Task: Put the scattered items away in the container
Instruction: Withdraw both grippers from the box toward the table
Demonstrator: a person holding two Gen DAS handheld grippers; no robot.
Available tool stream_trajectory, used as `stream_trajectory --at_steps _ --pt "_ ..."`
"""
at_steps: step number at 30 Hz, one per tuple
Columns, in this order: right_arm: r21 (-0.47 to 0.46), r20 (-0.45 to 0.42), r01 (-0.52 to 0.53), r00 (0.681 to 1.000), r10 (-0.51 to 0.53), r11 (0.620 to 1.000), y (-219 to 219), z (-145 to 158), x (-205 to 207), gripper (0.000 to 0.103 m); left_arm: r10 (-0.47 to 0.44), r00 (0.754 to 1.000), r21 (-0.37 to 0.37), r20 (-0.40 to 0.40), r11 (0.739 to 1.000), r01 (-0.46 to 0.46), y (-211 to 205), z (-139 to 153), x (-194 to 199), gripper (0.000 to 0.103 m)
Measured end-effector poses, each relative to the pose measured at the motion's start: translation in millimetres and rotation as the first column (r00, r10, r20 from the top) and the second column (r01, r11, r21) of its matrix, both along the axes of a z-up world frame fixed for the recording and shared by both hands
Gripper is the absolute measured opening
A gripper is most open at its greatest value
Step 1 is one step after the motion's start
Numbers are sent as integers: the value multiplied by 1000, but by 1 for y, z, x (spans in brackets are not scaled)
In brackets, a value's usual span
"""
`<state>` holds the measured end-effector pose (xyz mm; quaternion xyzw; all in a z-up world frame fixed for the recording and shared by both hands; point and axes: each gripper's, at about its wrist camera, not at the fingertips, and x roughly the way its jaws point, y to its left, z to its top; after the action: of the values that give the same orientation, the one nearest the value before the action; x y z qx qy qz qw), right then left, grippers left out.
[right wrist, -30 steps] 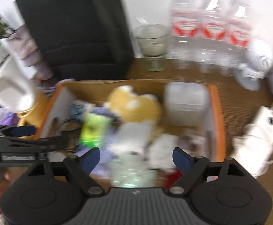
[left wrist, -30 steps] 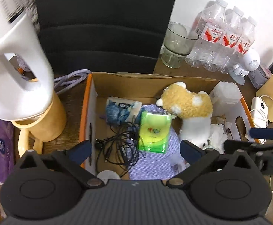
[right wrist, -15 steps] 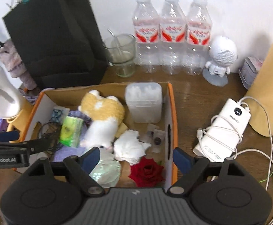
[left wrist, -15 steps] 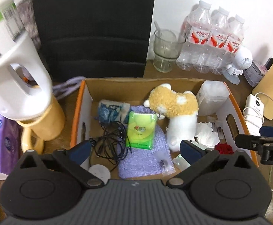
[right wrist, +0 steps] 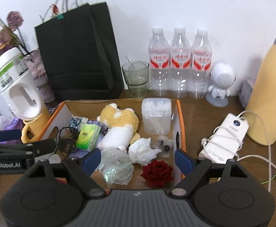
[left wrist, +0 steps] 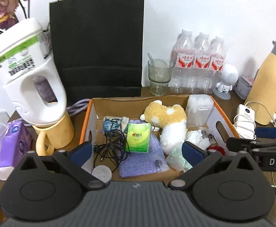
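Cardboard box (right wrist: pixel 179 113) at the table's middle holds plush toy (right wrist: pixel 119 124), green tissue pack (right wrist: pixel 87 136), cotton-swab case (right wrist: pixel 156 117) and red rose (right wrist: pixel 157 174). Left gripper (left wrist: pixel 136 151) — side marked "GenRobot.AI" — and right gripper (right wrist: pixel 138 159), marked "DAS…", both spread, empty. Since the earlier frames both views have drawn back — black bag (left wrist: pixel 98 43) now shows whole.
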<state>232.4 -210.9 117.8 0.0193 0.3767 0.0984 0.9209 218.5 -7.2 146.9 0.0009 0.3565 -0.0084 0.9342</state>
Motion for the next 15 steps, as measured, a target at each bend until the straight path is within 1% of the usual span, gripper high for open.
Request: stream_trajectory --at_steps 4,9,12,15 --pt "-1 78 -29 997 29 1000 -1 6 -26 84 7 996 -5 89 1000 -7 3 3 -27 103" --pt "19 178 -49 983 45 999 0 10 -59 84 20 978 -3 206 1000 -20 2 2 -66 103" --pt "14 252 -61 966 56 998 1 6 -81 85 10 959 17 282 1000 -16 1 -2 -90 103" --pt "11 320 -82 944 74 997 -1 -5 -106 85 -32 931 62 364 998 10 -3 -12 -116 103"
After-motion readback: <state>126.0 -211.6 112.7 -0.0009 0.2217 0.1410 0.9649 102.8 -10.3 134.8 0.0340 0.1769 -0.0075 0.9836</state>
